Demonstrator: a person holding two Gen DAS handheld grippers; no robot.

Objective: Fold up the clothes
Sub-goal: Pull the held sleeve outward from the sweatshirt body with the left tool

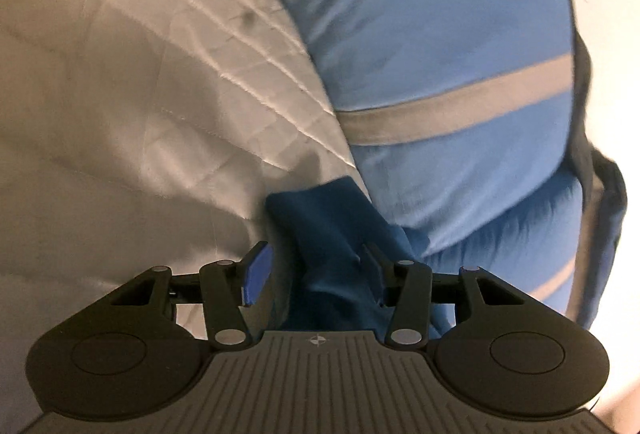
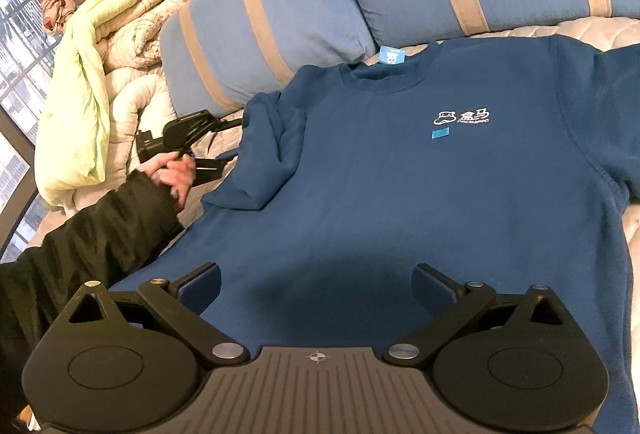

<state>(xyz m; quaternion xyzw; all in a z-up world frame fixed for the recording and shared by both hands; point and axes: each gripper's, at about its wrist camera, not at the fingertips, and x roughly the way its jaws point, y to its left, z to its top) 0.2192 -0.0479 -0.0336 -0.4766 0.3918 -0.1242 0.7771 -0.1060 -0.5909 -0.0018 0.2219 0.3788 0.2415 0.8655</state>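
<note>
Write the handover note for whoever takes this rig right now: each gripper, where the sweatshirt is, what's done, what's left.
Left gripper: fingers open around a bunched bit of the sweatshirt's sleeve, not closed on it.
Right gripper: open, empty, hovering over the lower hem area.
Blue sweatshirt: lies front up on the quilted bed cover, collar toward the striped pillows. The sleeve on the left-gripper side is folded in over the body and crumpled; the other sleeve lies spread out.
Done: first sleeve roughly brought in.
Left: flatten that sleeve, fold the other one in, then fold the body up from the hem.
</note>
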